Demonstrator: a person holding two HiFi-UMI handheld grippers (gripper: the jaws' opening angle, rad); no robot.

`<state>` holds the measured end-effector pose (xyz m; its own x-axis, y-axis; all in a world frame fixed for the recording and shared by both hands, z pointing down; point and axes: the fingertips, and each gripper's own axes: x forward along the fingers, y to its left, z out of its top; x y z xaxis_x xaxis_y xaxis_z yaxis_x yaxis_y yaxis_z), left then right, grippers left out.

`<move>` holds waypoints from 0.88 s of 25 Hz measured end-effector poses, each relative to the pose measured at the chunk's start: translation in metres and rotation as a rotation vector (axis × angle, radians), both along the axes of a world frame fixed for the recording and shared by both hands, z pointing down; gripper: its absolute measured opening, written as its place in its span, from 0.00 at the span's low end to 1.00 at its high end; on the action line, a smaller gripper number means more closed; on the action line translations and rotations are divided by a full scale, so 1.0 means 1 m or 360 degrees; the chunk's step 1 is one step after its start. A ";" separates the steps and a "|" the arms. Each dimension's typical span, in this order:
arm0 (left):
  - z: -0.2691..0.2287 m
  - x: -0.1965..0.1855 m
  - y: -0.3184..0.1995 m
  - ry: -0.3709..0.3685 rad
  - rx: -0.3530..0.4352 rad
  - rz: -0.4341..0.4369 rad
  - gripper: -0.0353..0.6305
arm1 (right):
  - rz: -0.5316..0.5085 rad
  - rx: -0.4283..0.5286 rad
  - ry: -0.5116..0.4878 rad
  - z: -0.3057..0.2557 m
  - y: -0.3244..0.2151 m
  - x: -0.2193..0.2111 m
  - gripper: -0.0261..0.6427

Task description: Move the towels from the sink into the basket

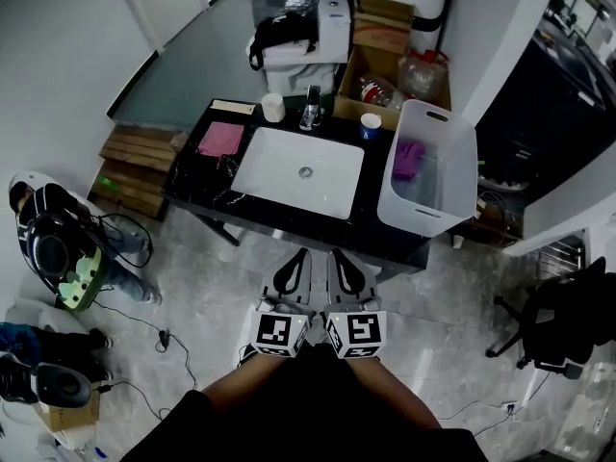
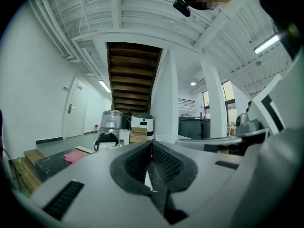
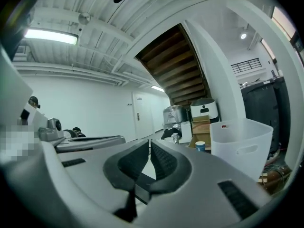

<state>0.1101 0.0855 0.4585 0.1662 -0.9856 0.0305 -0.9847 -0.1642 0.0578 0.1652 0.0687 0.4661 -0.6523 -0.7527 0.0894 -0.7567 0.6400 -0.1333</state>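
Observation:
The white sink (image 1: 339,198) set in the black counter (image 1: 204,128) has nothing in it. A pink towel (image 1: 220,139) lies flat on the counter left of the sink, and it shows low at the left in the left gripper view as the pink towel (image 2: 74,156). The white basket (image 1: 452,152) stands at the counter's right end with a purple towel (image 1: 408,158) inside. My left gripper (image 1: 299,258) and right gripper (image 1: 339,258) hang side by side just in front of the counter's near edge, both shut and empty. In the right gripper view the basket (image 3: 242,144) stands right of the closed jaws.
A faucet (image 1: 310,110), a white cup (image 1: 273,107) and a blue cup (image 1: 371,125) stand along the counter's back. Cardboard boxes (image 1: 380,65) sit behind it. A seated person (image 1: 53,243) and floor cables are at the left, a wooden pallet (image 1: 135,166) beside the counter, an office chair (image 1: 563,320) at the right.

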 end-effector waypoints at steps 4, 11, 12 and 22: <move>0.011 -0.050 0.005 0.0013 -0.0039 -0.0100 0.07 | -0.0078 -0.0010 0.0041 0.006 -0.002 -0.047 0.08; 0.015 -0.161 0.001 0.0009 -0.0048 -0.0224 0.07 | -0.0205 -0.0100 0.0195 0.030 -0.013 -0.162 0.08; 0.015 -0.179 -0.001 0.0016 -0.0042 -0.0237 0.07 | -0.0228 -0.0101 0.0197 0.031 -0.016 -0.180 0.08; 0.023 -0.319 -0.040 0.0061 -0.0038 -0.0221 0.07 | -0.0234 -0.0139 0.0176 0.035 -0.061 -0.329 0.08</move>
